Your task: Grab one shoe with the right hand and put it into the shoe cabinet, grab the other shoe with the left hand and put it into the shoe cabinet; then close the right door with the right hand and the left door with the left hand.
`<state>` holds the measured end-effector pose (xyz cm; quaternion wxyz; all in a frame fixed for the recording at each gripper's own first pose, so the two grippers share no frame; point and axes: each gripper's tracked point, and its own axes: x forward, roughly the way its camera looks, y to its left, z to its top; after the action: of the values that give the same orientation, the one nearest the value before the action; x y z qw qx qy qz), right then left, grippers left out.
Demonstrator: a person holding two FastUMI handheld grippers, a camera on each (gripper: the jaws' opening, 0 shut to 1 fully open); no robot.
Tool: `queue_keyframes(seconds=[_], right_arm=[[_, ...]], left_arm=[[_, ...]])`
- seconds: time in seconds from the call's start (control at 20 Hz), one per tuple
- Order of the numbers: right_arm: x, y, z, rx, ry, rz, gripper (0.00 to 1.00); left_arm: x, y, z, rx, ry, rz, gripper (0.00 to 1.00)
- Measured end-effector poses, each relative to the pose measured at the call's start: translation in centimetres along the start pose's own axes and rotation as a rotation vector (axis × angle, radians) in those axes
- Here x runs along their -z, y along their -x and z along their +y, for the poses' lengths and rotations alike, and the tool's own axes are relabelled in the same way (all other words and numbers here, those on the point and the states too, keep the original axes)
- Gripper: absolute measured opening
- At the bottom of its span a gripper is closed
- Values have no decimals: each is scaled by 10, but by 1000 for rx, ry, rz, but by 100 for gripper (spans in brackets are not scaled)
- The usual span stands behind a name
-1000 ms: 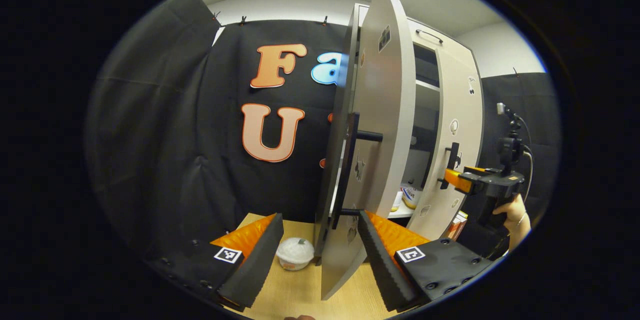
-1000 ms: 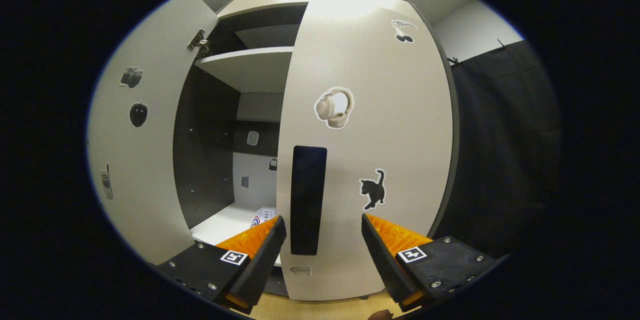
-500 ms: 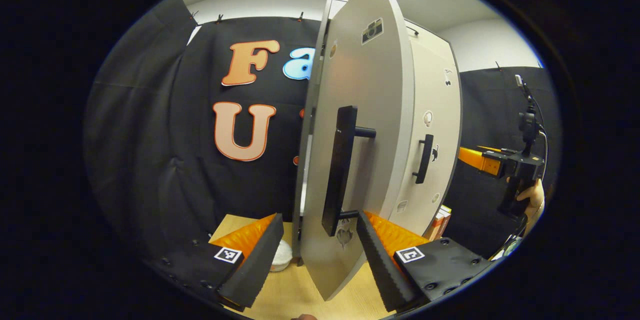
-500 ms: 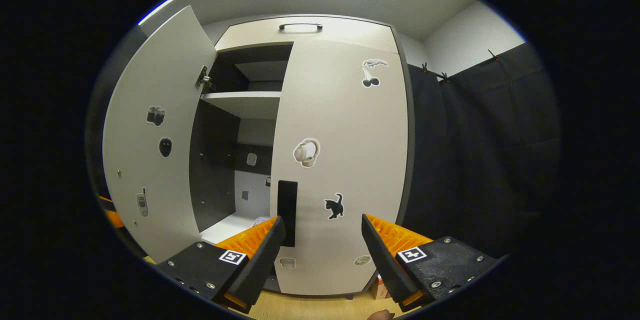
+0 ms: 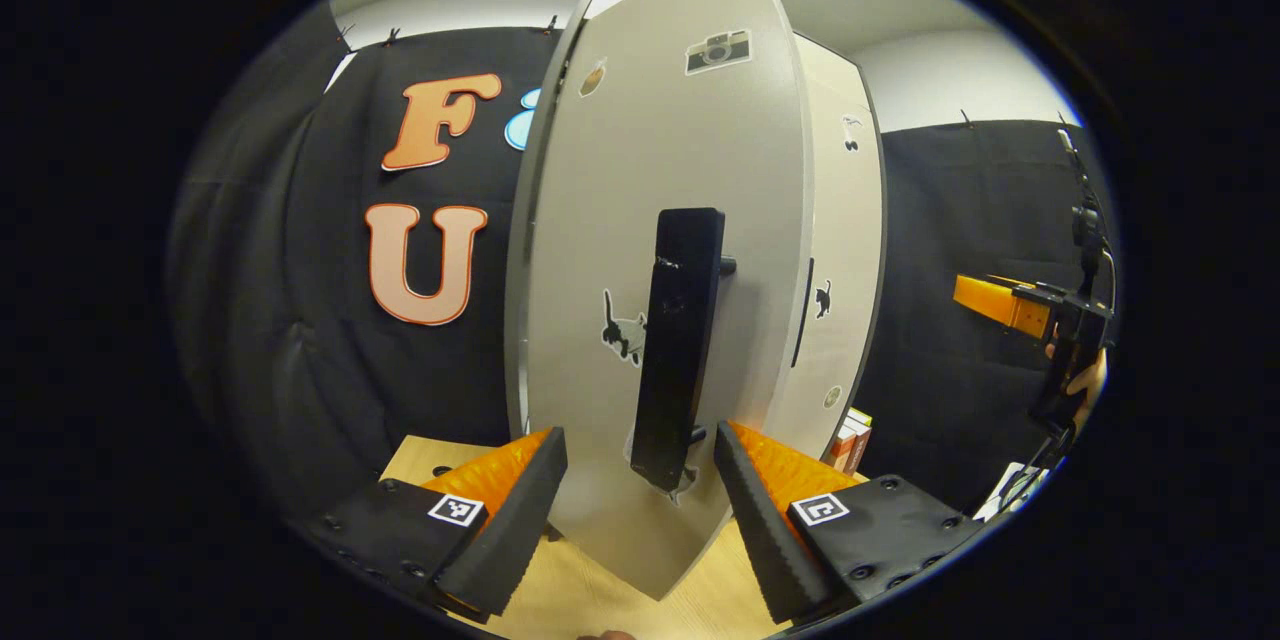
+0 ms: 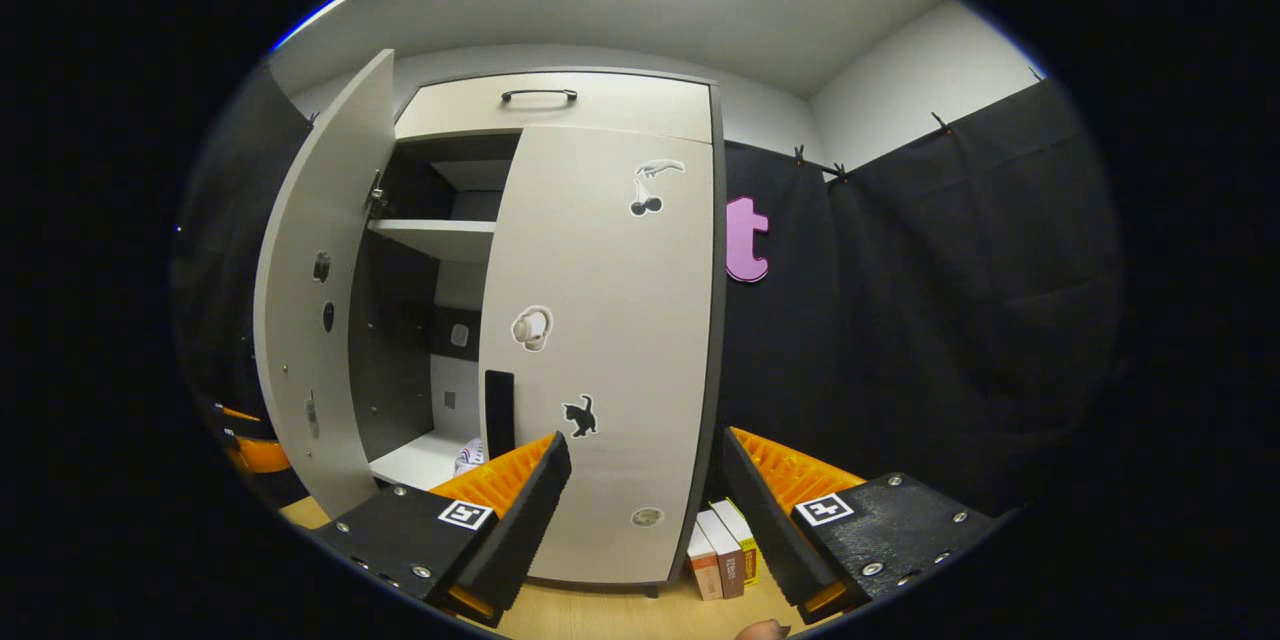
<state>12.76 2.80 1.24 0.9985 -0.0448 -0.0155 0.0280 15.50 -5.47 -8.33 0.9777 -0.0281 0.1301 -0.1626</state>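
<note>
The shoe cabinet stands ahead in the right gripper view, its right door flat against the front and its left door swung out. A white shoe peeks from the lower shelf behind the door's edge. My right gripper is open, held back from the right door. In the left gripper view the left door stands half-way round, its black handle reaching down between the open fingers of my left gripper. The right gripper shows far right, held by a hand.
A few books stand on the wooden surface beside the cabinet's right side. A drawer with a handle tops the cabinet. Black cloth walls close in on both sides.
The right door has swung shut and my right gripper has pulled back from it. The left door has turned toward the cabinet, with my left gripper following at its handle.
</note>
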Motion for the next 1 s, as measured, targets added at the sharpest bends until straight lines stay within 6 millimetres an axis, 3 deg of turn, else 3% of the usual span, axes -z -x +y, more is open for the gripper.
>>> queue_keyframes(seconds=[0.25,0.6,1.0], right_arm=[[6,3,-26,35,23,5,94],[18,-4,-59,83,22,26,94],[28,-13,-76,92,23,46,94]], left_arm=[[4,-35,-10,-1,37,22,94],[8,-97,-46,-4,21,37,100],[12,-135,-55,-40,46,37,100]])
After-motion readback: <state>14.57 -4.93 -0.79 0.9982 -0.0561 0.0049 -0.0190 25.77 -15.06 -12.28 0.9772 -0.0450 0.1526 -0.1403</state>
